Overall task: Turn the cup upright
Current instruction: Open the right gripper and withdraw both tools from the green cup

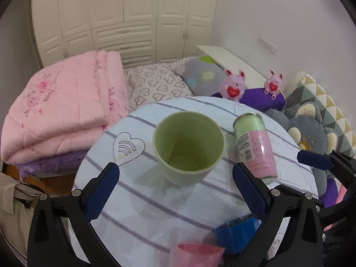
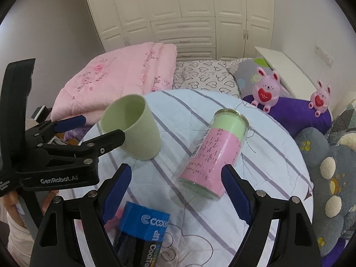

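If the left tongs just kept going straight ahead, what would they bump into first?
Most likely the green cup, which stands upright dead centre between the open left tongs. The pink-labelled jar lies off to the right, probably out of the line.

one cup [image 1: 188, 146], two bunnies [image 1: 233, 84] (plush), one jar [image 1: 255, 146]

On the table [image 1: 138, 211], the cup [image 1: 188, 148] stands mouth up, ahead of and between the left gripper's [image 1: 175, 189] jaws. A bottle [image 2: 212, 155] lies on its side ahead of the right gripper's [image 2: 175, 191] jaws, right of the cup. Behind the table lies a bed [image 1: 155, 84] with a folded quilt [image 1: 62, 109].
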Motion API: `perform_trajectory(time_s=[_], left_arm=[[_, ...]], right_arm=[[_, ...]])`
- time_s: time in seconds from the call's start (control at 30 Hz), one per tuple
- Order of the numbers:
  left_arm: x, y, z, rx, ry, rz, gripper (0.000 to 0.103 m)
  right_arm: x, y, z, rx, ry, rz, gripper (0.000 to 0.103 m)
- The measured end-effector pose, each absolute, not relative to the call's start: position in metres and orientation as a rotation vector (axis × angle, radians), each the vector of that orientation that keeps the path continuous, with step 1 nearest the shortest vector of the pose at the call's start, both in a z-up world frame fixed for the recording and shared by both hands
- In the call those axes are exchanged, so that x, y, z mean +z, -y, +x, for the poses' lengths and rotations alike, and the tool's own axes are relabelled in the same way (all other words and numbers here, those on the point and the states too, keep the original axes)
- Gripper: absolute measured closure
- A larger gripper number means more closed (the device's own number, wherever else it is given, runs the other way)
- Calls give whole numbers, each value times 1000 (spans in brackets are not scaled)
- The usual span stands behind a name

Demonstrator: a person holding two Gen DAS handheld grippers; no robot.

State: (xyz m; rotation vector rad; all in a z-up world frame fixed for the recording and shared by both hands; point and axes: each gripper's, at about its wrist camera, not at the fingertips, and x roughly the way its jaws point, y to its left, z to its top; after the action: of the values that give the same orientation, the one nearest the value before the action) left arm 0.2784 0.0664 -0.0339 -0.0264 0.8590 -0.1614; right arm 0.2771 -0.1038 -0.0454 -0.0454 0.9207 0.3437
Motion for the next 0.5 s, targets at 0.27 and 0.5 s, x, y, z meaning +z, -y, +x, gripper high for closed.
perform_trajectory(time_s=[0.27, 0.5], left_arm=[[-12, -66, 217, -94, -785, 2, 0], [2, -61, 165, -43, -704, 25, 0]], right_arm=[[-26, 102, 240, 319, -861, -53, 19], [-20, 110, 196, 287, -773, -63, 19]])
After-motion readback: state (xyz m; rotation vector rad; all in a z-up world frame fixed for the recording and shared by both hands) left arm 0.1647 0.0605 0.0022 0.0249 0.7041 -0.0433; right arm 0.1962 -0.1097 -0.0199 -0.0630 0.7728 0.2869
